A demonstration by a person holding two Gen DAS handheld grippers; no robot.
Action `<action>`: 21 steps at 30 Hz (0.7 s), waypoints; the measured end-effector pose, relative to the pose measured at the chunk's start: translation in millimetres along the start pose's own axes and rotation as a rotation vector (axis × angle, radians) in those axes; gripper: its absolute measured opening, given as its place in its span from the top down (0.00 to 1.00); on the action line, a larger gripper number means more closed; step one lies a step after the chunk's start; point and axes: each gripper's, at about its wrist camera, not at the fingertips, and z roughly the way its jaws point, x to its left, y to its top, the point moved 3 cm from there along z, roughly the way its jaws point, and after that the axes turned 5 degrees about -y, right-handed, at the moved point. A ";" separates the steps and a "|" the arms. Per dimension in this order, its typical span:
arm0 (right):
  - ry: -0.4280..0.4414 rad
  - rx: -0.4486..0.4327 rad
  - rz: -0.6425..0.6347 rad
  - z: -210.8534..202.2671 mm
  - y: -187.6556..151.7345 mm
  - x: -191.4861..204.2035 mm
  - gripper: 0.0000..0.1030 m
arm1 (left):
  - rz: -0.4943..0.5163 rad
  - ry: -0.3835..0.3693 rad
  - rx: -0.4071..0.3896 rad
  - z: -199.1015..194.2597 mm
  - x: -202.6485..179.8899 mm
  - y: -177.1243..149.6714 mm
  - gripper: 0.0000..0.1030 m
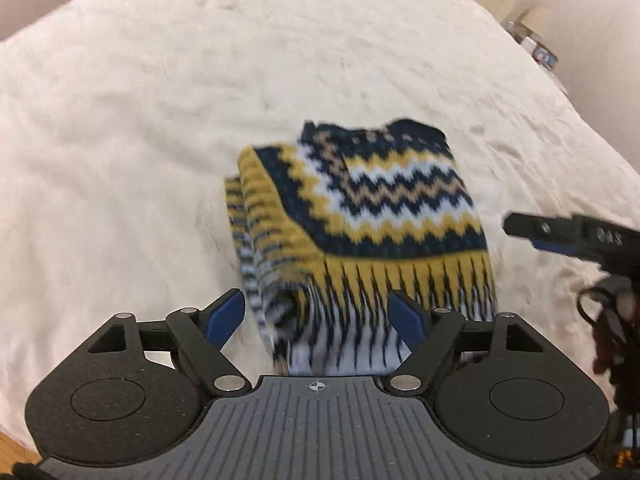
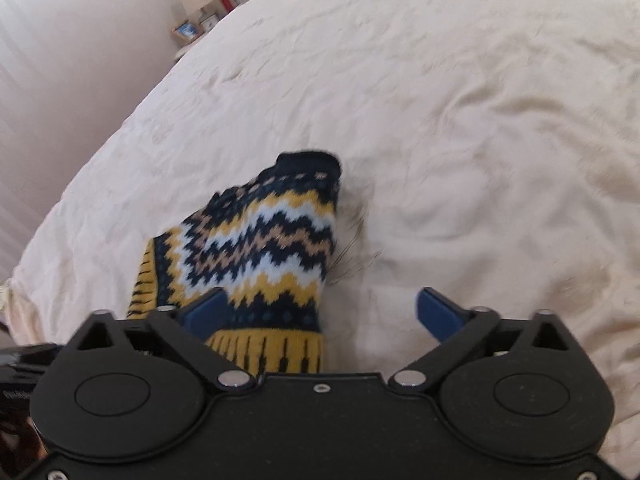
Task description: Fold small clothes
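A small knitted sweater (image 1: 368,208) with navy, yellow, white and tan zigzags lies folded on the cream bedspread (image 1: 160,100). Its yellow ribbed hem faces the camera. My left gripper (image 1: 316,316) hangs open just above that hem, and its blue pads (image 1: 224,316) straddle the fabric without pinching it. In the right wrist view the same sweater (image 2: 260,240) lies left of centre. My right gripper (image 2: 324,310) stands wide open over its near right corner, gripping nothing. One of the right gripper's fingers (image 1: 552,230) pokes in from the right in the left wrist view.
The bedspread (image 2: 460,140) spreads out wrinkled on all sides of the sweater. A nightstand with a lamp and picture frames (image 2: 196,20) stands by the far bed corner against a pale wall. Wooden floor (image 1: 12,446) shows past the near bed edge.
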 end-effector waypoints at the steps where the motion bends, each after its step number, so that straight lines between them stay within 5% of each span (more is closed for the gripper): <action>1: -0.016 -0.010 -0.004 0.4 1.2 0.7 0.00 | -0.002 0.017 0.000 2.7 0.2 4.8 0.24; 10: -0.074 -0.022 -0.069 9.4 5.7 9.0 0.00 | -0.047 0.142 0.030 41.5 24.0 22.7 0.24; 21: -0.179 0.160 -0.228 64.6 -16.3 19.5 0.01 | -0.094 0.163 0.093 61.5 39.0 14.8 0.10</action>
